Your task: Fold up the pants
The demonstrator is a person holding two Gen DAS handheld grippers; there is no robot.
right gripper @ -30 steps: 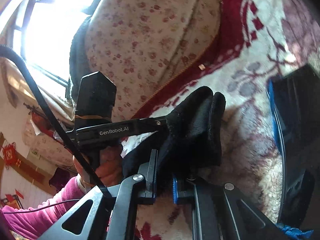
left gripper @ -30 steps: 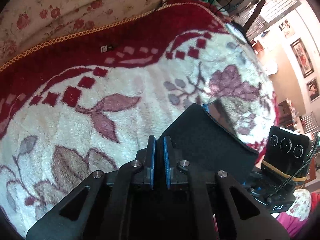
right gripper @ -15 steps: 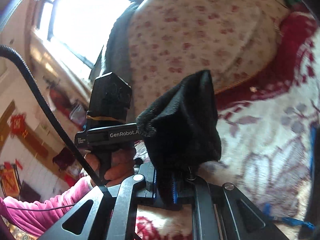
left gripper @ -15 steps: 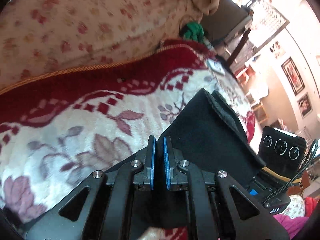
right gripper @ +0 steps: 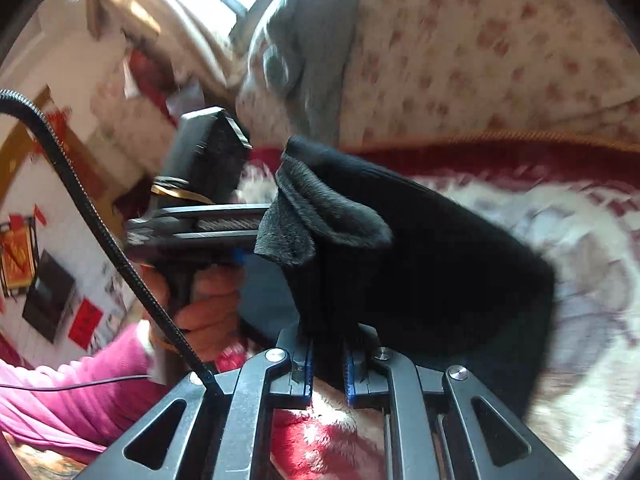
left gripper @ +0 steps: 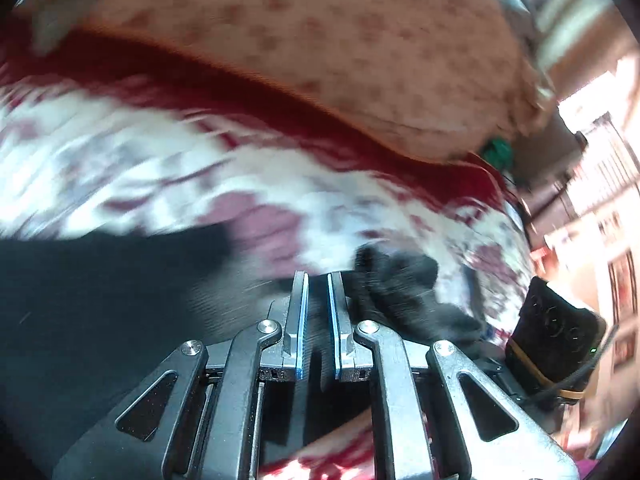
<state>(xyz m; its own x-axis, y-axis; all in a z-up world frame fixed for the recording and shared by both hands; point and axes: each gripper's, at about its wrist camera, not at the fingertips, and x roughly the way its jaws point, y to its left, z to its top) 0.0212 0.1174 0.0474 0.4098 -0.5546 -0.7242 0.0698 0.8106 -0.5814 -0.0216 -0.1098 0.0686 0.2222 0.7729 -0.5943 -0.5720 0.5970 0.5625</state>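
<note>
From the left wrist view, my left gripper (left gripper: 317,280) is clenched on a fold of the black pants (left gripper: 120,300); dark fabric runs between the blue pads and spreads away to the left over the patterned blanket (left gripper: 200,184). Another bunch of the pants sits just right of the fingers, toward the other gripper's camera block (left gripper: 556,332). The frame is smeared, so I cannot tell how flat the cloth lies on the blanket.

From the right wrist view, my right gripper (right gripper: 328,352) is pinched on the pants (right gripper: 420,260) too, a thick wad rising from between its pads. The cloth hangs above the blanket (right gripper: 580,280) in a doubled layer, with a rolled edge near the top left where the left gripper (right gripper: 248,220) holds it. A hand (right gripper: 208,312) in a pink sleeve (right gripper: 72,396) grips that tool's handle.

I judge the pants soft and fleecy, light, limp, not fragile, sagging wherever they are unsupported. The plush nap should grip the pads well, but thick layers could creep out of a shallow pinch. I would hold at the doubled edge, both corners, well in from the hem, so the fold lands square on the blanket.
</note>
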